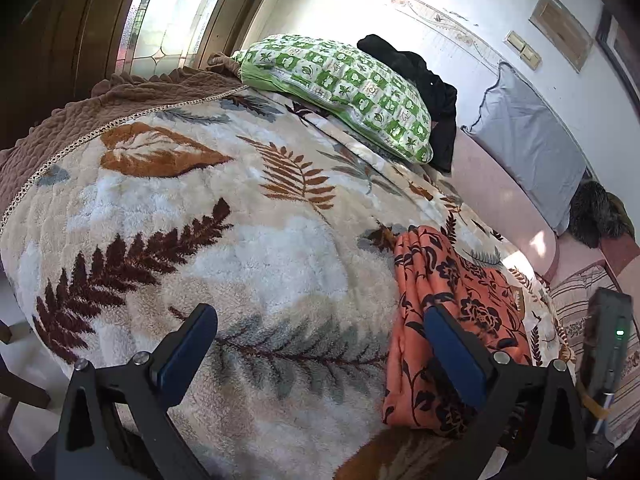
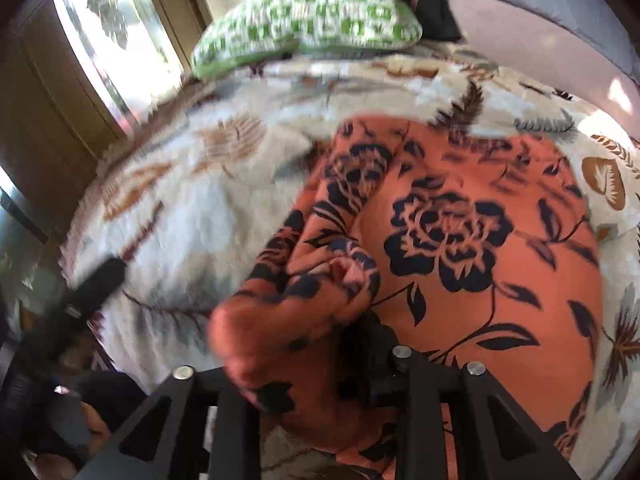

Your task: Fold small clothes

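An orange cloth with black flowers (image 1: pixel 448 312) lies on the leaf-patterned fleece blanket (image 1: pixel 224 216), at the right in the left wrist view. My left gripper (image 1: pixel 320 344) is open and empty, its right finger (image 1: pixel 456 356) in front of the cloth's left edge. In the right wrist view the cloth (image 2: pixel 480 240) fills the middle. My right gripper (image 2: pixel 320 376) is shut on a bunched edge of the cloth, which is lifted and covers the fingertips. This view is blurred.
A green-and-white patterned pillow (image 1: pixel 340 84) and a black garment (image 1: pixel 424 88) lie at the far end. A grey cushion (image 1: pixel 532 140) leans on the wall at the right. The left gripper shows in the right wrist view (image 2: pixel 96 284). A door with patterned glass (image 1: pixel 168 12) stands behind.
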A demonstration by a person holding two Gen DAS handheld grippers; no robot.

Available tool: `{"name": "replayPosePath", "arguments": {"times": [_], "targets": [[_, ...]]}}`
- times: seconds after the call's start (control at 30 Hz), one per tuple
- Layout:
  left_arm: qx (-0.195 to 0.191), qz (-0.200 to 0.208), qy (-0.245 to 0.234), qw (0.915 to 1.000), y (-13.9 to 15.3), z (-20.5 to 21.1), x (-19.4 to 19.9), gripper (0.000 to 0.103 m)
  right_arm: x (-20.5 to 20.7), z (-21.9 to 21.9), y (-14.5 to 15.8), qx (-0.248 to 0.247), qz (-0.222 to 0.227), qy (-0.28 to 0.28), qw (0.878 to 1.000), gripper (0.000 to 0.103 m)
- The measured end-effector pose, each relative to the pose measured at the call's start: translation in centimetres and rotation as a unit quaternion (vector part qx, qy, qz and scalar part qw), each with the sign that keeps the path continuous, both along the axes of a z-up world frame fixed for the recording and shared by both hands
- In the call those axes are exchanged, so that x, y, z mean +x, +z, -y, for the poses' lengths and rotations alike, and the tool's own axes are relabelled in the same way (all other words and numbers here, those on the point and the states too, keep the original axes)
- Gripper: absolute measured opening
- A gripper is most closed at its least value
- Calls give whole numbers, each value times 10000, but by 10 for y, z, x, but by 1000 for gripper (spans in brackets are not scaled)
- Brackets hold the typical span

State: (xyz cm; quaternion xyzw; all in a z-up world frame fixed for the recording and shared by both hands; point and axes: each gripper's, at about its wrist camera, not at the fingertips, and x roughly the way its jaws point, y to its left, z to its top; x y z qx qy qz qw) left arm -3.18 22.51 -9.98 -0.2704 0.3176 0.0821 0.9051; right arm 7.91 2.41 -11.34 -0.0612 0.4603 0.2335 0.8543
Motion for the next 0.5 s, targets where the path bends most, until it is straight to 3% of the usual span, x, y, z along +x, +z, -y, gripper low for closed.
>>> {"name": "replayPosePath", "arguments": {"times": [0.03,0.07,0.1,0.2,0.33,0.5], "targets": [[0,17,17,10000,0,-1,-1,103,-7,3,7,240,91,145,9996,70],[-4,30,24,10000,1,-1,-2,103,-8,7,12,516,-51,282,9983,84],[-22,39,-4,10000,2,0,-2,103,-10,12,18,706,-109,297,9970,89],[-15,84,-241,9997,11,12,-2,103,-20,45,38,1322,-47,113,9911,89],[111,226,-908,9956,34,52,3,103,-33,116,45,2315,-182,-634,9706,89],[330,-155,-1519,9877,39,106,30,103,-38,182,36,2809,-312,-1315,9502,89]]}}
